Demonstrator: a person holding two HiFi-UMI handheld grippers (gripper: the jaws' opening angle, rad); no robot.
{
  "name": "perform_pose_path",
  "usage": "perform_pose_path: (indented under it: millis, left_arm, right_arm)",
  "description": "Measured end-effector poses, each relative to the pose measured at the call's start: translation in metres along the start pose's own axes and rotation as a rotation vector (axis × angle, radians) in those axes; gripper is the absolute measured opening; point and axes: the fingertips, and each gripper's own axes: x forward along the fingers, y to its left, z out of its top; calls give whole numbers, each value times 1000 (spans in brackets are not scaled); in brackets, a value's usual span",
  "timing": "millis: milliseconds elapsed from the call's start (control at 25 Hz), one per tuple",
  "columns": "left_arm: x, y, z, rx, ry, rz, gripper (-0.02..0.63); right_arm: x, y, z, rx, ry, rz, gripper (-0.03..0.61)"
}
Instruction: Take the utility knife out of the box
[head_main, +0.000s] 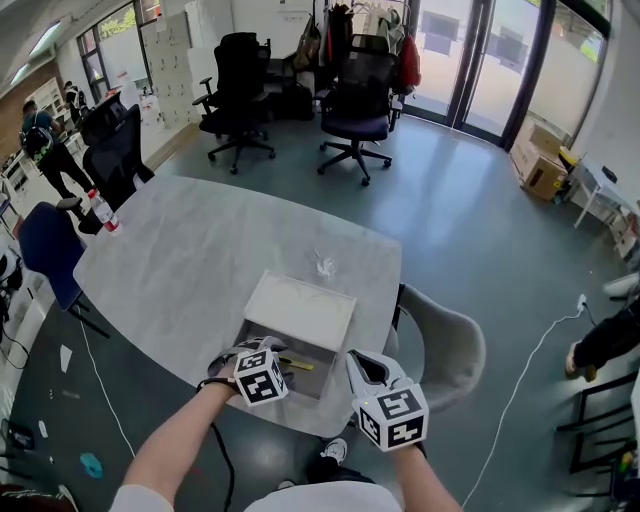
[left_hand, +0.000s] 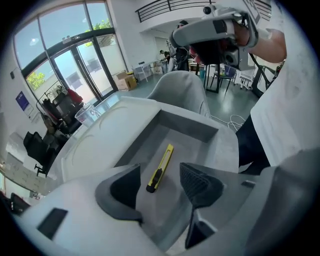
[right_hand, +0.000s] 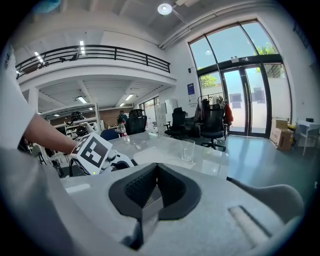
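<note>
Left forearm (head_main: 175, 450) enters from lower left, angled in toward the box (left_hand: 192, 127). Right forearm (head_main: 425, 485) comes up from the lower edge, at the box's near right corner.

Left gripper (left_hand: 161, 186): jaws wide apart, nothing held, pointed down into the open box. Right gripper (right_hand: 154, 187): pads pressed together on a thin grey edge, apparently the box wall; the head view puts it at that corner.

Utility knife (left_hand: 161, 167): flat on the box floor, clear of the walls. Its black end falls in the gap between the left jaws in the left gripper view. Long axis runs straight away from that gripper, yellow end toward the far wall. In the head view it lies roughly left to right across the box.

Lid (head_main: 300, 308) lies on the table (head_main: 200, 260) behind the box.
</note>
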Motion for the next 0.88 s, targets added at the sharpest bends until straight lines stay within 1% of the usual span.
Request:
perform_pose_path:
  millis: [200,360,560,760,880]
  left_arm:
    - [12,3,-10,74,41,-37,239]
    - [18,0,-10,111,55,-80,239]
    - [27,-2,-14,170,93,-129,239]
    - [29,-4,-16,175,108,-192,233]
    - [31,-7,-16,152,111,-239,183]
  right_arm:
    - [10,0,1,-11,6,7,5]
    - [14,-3,2,-18,11,13,5]
    - [17,-7,1,-23,23,17,5]
    - [19,-11,1,-27,31,18,5]
    - [20,-14,-1,-29,35,18,5]
